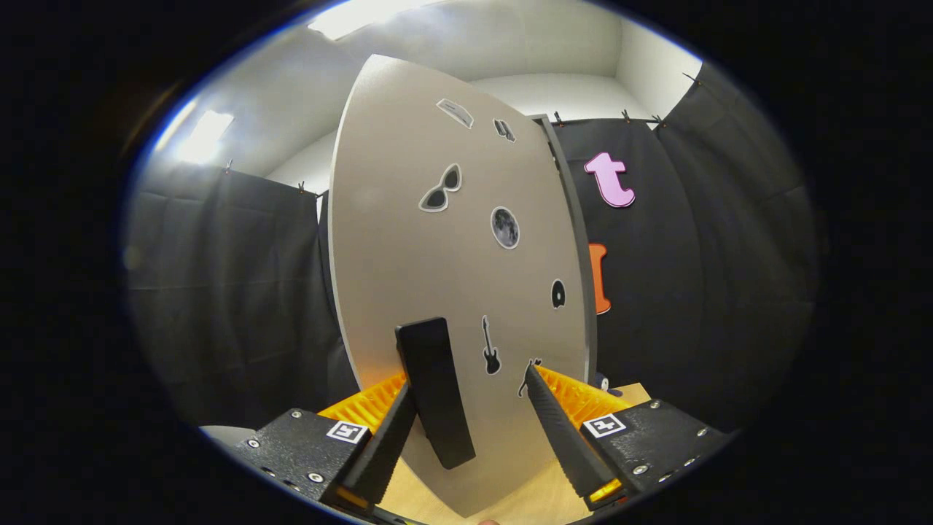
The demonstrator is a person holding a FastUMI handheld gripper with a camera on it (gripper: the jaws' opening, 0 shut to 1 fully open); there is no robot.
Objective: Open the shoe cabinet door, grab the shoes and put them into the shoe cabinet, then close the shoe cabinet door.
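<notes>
Looking along the claw (470, 397), fingers spread fairly wide and gripping nothing. Left finger (386, 437) sitting right beside the black handle (434, 390), maybe touching its left edge, hard to say for sure. Right finger (561, 430) well off to the other side, tip up against or just in front of the door face near a small sticker. So handle sits between the fingers but not pinched by both. Light wooden tabletop (539, 499) showing underneath. Just ahead, the shoe cabinet door (408, 240), grey, standing upright and swung partly open, with a bunch of stickers on it: sunglasses (441, 189), a moon (504, 227), a little guitar (490, 346). Cabinet frame edge (576, 240) peeking out at the door's right side. Beyond that, black cloth wall (233, 292) and white ceiling with lights.
</notes>
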